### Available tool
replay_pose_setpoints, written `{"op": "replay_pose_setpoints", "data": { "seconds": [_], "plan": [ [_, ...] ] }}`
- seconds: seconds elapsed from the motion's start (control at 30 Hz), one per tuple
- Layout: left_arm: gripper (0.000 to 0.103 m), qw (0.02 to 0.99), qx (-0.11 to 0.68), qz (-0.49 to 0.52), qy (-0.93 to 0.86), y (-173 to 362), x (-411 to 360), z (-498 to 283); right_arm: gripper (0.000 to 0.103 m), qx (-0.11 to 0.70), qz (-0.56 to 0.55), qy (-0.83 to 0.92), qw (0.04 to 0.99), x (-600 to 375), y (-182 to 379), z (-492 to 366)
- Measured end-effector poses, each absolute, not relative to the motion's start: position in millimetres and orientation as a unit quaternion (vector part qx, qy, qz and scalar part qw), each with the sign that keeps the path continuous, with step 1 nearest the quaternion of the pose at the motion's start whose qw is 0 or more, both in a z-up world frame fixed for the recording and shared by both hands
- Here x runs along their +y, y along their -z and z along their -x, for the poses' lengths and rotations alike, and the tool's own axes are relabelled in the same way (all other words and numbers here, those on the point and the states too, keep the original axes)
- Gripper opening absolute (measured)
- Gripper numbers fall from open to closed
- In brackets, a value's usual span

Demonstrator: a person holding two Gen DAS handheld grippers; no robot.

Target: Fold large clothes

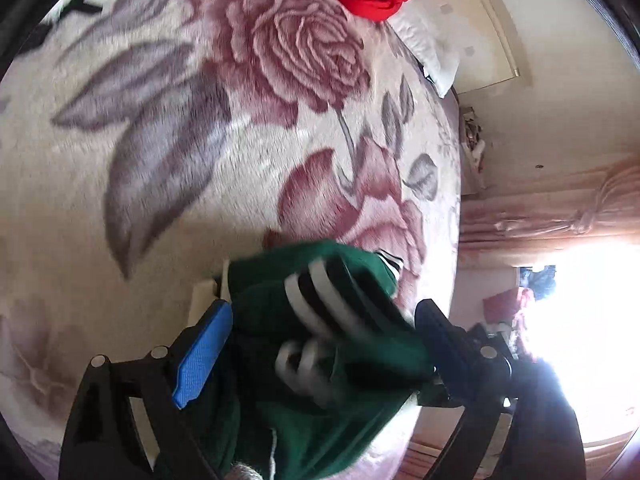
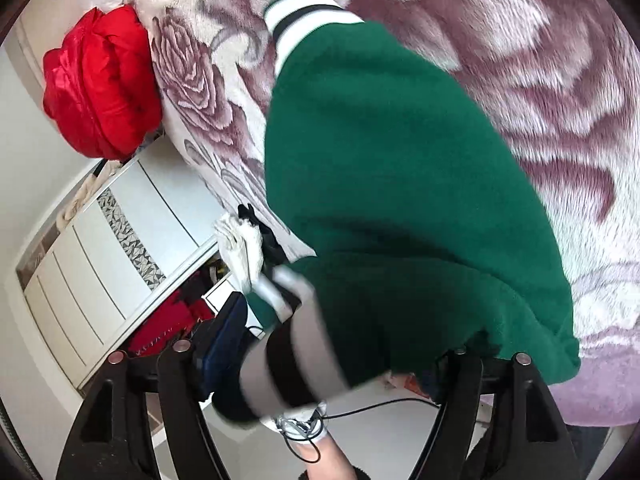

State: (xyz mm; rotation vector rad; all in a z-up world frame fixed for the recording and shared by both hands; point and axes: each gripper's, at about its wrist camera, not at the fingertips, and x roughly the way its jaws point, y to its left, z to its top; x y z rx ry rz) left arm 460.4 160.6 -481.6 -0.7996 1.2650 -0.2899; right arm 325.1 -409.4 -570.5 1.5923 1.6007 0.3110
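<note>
Lying bunched, seemingly loose, between left hand-held gripper (image 1: 320, 344) pads: green garment (image 1: 280, 296).

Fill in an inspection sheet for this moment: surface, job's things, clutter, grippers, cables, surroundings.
Surface: floral plush blanket on a bed.
Job's things: green sweater with black-and-white striped trim, bunched near the bed edge.
Clutter: red garment at the far edge.
Grippers: left gripper and right gripper both open, sweater fabric between the fingers.
Cables: thin black cable below the sweater.
Surroundings: white cabinet, pink curtain, bright window.
</note>
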Motion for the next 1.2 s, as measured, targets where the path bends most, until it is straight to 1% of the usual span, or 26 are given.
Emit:
{"op": "replay_pose_setpoints", "data": {
  "seconds": [0.1, 0.2, 0.27, 0.3, 0.37, 0.4, 0.43, 0.47, 0.5, 0.53, 0.57, 0.6, 0.63, 0.67, 0.73, 0.87, 0.93, 0.97, 1.03, 1.07, 1.13, 1.2],
  "plan": [
    [0.093, 0.748, 0.573, 0.316, 0.108, 482, 156, -462, 0.081, 0.627, -0.613, -0.130, 0.462, -416, 559, -336],
    [0.093, 0.771, 0.578, 0.255, 0.082, 487, 146, -455, 0.082, 0.612, -0.560, -0.131, 0.542, -431, 535, -344],
    [0.093, 0.780, 0.584, 0.213, 0.075, 495, 135, -447, 0.085, 0.610, -0.480, -0.111, 0.621, -441, 518, -342],
    [0.093, 0.780, 0.594, 0.185, 0.067, 505, 127, -445, 0.090, 0.612, -0.445, -0.110, 0.644, -442, 516, -339],
    [0.093, 0.777, 0.613, 0.137, 0.043, 528, 115, -444, 0.090, 0.628, -0.369, -0.132, 0.672, -436, 526, -332],
    [0.096, 0.775, 0.619, 0.125, 0.030, 542, 113, -445, 0.090, 0.640, -0.339, -0.155, 0.672, -432, 539, -328],
    [0.096, 0.769, 0.626, 0.126, 0.019, 556, 115, -448, 0.090, 0.652, -0.313, -0.175, 0.668, -428, 554, -325],
    [0.096, 0.761, 0.633, 0.139, 0.017, 567, 118, -452, 0.090, 0.664, -0.283, -0.195, 0.664, -420, 569, -324],
    [0.100, 0.753, 0.639, 0.156, 0.016, 579, 123, -456, 0.090, 0.674, -0.263, -0.216, 0.656, -412, 585, -324],
    [0.102, 0.748, 0.641, 0.170, 0.014, 587, 128, -460, 0.090, 0.687, -0.249, -0.226, 0.645, -409, 603, -324],
    [0.102, 0.746, 0.641, 0.180, 0.017, 591, 130, -462, 0.090, 0.702, -0.239, -0.235, 0.629, -403, 625, -328],
    [0.102, 0.743, 0.643, 0.187, 0.021, 595, 133, -464, 0.094, 0.707, -0.245, -0.245, 0.617, -400, 641, -332],
    [0.102, 0.742, 0.643, 0.191, 0.025, 597, 135, -465, 0.103, 0.705, -0.260, -0.254, 0.609, -399, 650, -336],
    [0.102, 0.743, 0.642, 0.189, 0.028, 595, 135, -465, 0.103, 0.698, -0.282, -0.270, 0.600, -398, 658, -343],
    [0.102, 0.747, 0.639, 0.182, 0.032, 593, 136, -464, 0.103, 0.697, -0.290, -0.280, 0.593, -395, 659, -356],
    [0.102, 0.747, 0.637, 0.190, 0.026, 588, 139, -461, 0.103, 0.683, -0.248, -0.312, 0.612, -376, 647, -366],
    [0.102, 0.746, 0.636, 0.196, 0.021, 587, 141, -460, 0.103, 0.675, -0.261, -0.305, 0.620, -370, 653, -372],
    [0.102, 0.747, 0.635, 0.198, 0.019, 586, 141, -459, 0.101, 0.664, -0.279, -0.297, 0.627, -374, 653, -370],
    [0.102, 0.750, 0.630, 0.199, 0.016, 578, 142, -457, 0.072, 0.649, -0.309, -0.278, 0.638, -380, 653, -365],
    [0.102, 0.754, 0.626, 0.198, 0.018, 572, 141, -455, 0.067, 0.637, -0.339, -0.257, 0.643, -389, 649, -357],
    [0.102, 0.767, 0.611, 0.195, 0.020, 555, 145, -447, 0.047, 0.621, -0.386, -0.223, 0.644, -401, 642, -342],
    [0.102, 0.778, 0.597, 0.197, 0.009, 537, 156, -433, 0.040, 0.587, -0.482, -0.185, 0.624, -419, 633, -316]
  ]
}}
